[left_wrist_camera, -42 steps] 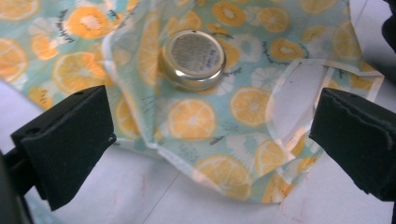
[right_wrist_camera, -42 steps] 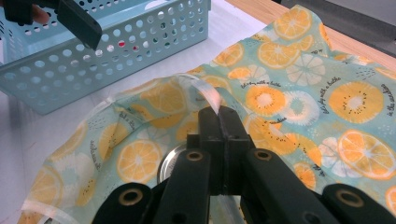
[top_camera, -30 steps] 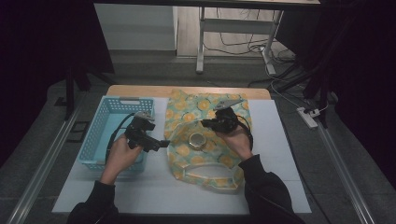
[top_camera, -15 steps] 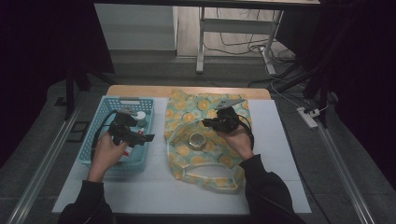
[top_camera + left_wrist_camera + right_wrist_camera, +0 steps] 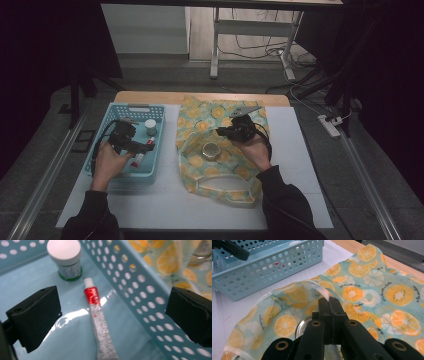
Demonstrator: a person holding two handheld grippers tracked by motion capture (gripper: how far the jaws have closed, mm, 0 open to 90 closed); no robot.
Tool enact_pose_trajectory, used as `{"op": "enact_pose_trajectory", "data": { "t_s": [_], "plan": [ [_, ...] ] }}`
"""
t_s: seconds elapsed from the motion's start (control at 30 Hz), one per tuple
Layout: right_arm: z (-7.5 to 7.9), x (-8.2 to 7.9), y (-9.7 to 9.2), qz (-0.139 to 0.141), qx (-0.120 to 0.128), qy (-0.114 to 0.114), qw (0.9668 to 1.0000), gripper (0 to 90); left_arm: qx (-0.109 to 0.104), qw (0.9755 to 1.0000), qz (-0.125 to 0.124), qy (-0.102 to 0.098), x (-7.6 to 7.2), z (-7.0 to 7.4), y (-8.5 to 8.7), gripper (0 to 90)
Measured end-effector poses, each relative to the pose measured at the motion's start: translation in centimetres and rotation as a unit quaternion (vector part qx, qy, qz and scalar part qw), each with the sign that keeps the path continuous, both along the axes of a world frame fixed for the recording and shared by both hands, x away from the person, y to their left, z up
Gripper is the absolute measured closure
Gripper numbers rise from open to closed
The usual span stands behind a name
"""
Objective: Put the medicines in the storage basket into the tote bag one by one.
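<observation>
Left gripper (image 5: 111, 315): jaws wide apart over the tube (image 5: 98, 322) in the basket (image 5: 150, 302).
Right gripper (image 5: 329, 302): clenched on the bag's (image 5: 367, 290) rim.

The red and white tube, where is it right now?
The red and white tube lies flat on the floor of the light blue perforated basket at the table's left, just in front of the white-capped jar, between the open left gripper jaws.
</observation>
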State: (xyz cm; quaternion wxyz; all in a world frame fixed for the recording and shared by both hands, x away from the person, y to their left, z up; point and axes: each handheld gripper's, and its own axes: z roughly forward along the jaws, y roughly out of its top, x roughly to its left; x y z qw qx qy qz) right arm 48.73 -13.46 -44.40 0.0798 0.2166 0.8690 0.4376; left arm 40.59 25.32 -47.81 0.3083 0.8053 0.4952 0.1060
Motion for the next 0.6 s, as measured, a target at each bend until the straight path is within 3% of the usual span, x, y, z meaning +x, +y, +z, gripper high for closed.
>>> {"op": "enact_pose_trajectory", "data": {
  "t_s": [0.3, 0.6],
  "plan": [
    [-0.1, -0.1, 0.2, 0.003, -0.001, 0.000, 1.0000, 90.0, 0.034, 0.9987, 0.005, 0.038, 0.9, -1.8, 0.1, 0.0],
    [-0.1, -0.2, 0.4, 0.006, -0.004, 0.000, 1.0000, 90.0, 0.090, 0.9927, 0.013, 0.080, 1.4, -3.1, -0.6, 3.1]
  ]
}}
